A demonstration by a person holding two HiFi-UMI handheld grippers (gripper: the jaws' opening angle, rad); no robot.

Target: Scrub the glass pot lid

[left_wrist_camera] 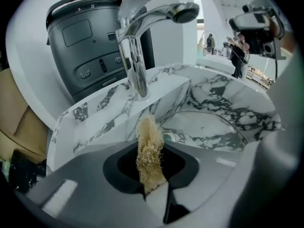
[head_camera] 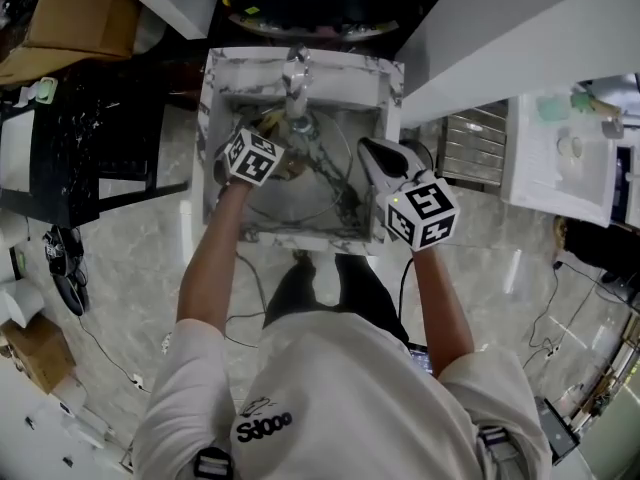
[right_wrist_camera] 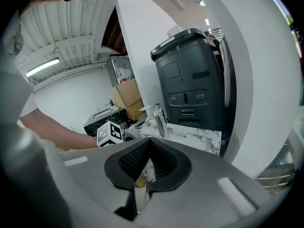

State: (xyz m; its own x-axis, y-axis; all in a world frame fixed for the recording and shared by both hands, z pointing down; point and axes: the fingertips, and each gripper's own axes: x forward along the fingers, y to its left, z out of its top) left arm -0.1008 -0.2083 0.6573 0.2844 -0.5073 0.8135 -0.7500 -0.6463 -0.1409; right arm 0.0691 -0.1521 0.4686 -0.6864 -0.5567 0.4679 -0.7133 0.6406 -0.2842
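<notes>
The glass pot lid (head_camera: 318, 183) lies tilted in the marble sink (head_camera: 222, 103), under the chrome faucet (head_camera: 296, 83). In the left gripper view the glass pot lid (left_wrist_camera: 209, 127) shows as a clear disc against the basin's right wall. My left gripper (head_camera: 268, 136) is over the basin's left part, shut on a tan loofah scrubber (left_wrist_camera: 149, 151) that sticks up from its jaws. My right gripper (head_camera: 368, 151) hangs by the sink's right side, near the lid's rim. The right gripper (right_wrist_camera: 147, 144) has its tips together; whether the rim is between them is not visible.
A black appliance (left_wrist_camera: 85, 42) stands behind the faucet (left_wrist_camera: 137, 56) and sink (left_wrist_camera: 104, 113). Left of the sink are a black table (head_camera: 70, 138) and a cardboard box (head_camera: 80, 13). A white counter (head_camera: 560, 158) is on the right. Cables run over the floor.
</notes>
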